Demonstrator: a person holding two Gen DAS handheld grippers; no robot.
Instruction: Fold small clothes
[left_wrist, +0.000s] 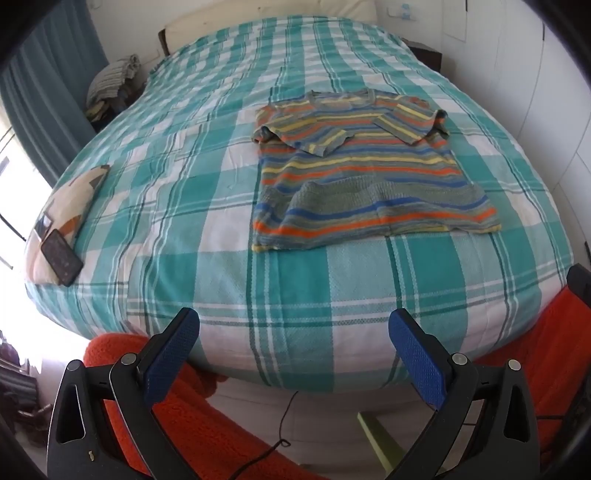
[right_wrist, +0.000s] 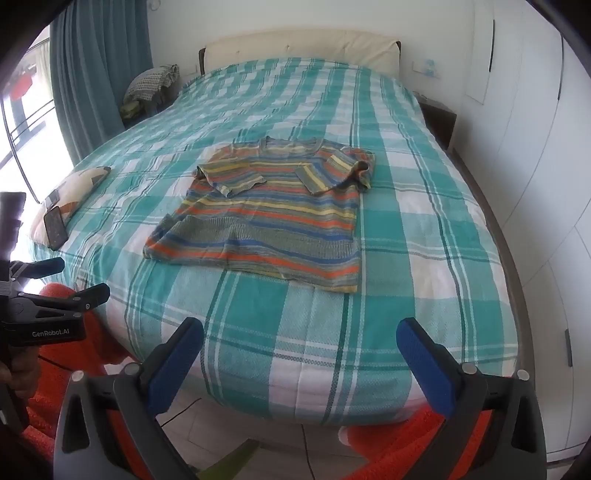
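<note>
Left gripper (left_wrist: 293, 332) and right gripper (right_wrist: 300, 341) both spread wide, empty, hovering off bed edge, well short of striped t-shirt (left_wrist: 365, 170).

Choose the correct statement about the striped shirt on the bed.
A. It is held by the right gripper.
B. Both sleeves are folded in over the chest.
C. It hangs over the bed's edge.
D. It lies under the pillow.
B: both sleeves of the striped shirt lie folded inward over its chest, flat on the bed.
</note>
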